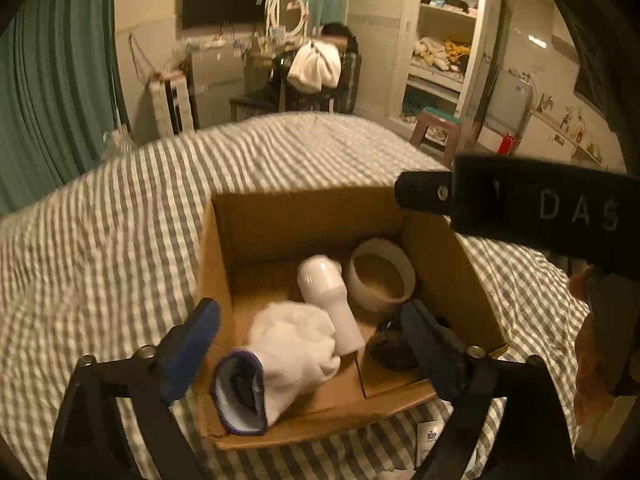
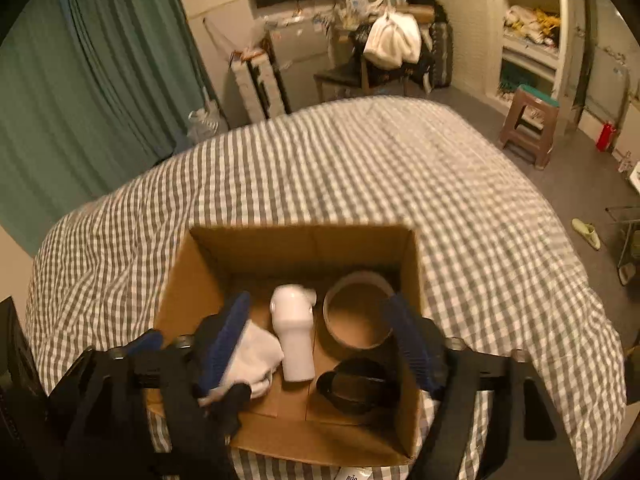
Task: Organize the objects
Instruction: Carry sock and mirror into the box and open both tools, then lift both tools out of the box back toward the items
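An open cardboard box sits on the checked bed. Inside lie a white sock with a blue cuff, a white bottle, a roll of tape and a dark object. My left gripper is open above the sock, jaws wide apart. My right gripper is open over the box; it also shows in the left wrist view at the right.
The grey-checked bedspread surrounds the box. A small packet lies by the box's near side. A stool, a chair with clothes, shelves and green curtains stand beyond the bed.
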The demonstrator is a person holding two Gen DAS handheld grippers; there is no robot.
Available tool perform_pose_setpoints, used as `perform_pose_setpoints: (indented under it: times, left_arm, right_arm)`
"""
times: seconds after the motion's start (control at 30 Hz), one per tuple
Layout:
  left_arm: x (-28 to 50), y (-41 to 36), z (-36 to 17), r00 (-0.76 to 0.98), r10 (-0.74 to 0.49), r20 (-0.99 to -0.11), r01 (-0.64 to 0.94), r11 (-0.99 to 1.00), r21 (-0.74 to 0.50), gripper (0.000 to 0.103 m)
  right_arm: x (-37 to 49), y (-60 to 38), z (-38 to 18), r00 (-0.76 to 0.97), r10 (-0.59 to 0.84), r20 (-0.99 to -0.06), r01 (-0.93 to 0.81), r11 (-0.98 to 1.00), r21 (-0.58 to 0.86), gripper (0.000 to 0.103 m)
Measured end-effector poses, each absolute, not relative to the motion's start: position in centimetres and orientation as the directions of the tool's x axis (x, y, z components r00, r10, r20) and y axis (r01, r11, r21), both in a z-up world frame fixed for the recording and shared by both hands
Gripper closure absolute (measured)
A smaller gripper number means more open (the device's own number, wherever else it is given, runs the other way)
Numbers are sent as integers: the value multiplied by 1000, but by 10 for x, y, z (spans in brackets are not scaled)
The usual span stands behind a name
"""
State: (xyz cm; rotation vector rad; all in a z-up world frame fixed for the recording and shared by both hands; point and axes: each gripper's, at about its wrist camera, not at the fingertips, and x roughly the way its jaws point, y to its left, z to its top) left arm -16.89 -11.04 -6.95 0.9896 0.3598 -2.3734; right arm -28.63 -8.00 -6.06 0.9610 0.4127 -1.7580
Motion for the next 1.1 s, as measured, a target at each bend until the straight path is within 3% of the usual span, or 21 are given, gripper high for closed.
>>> perform_pose_setpoints:
  times: [0.17,0.47,0.7,0.9,1.1]
  left_arm:
    - [-161,-105,-35,-597,-435,-674,571,-821,25,5]
    - [-123,-95,42,-620,-470,-628,638,-768,-55,5]
    - [-73,-73,82,-616,-573,-541,677,-736,8,1]
    - [-32,-65,90,-616,-589,-523,697,-717,-15,0]
    - [-10,-54,73,-603,-596,-530,720,-692,-42,0]
  right_arm:
    - [-278,-67,-21,-208,-692,-691,897,-416,146,14]
    - [-258,-31,67,-300,-757,-581,901,-425,88,10]
    - [-233,33,123,-382,-802,-458,906,-424,-13,2]
    - [-227,81,110,-375,-771,-515,917,-391,-83,1]
    - [-233,124,60,-326,-737,-592,925,-378,-38,1]
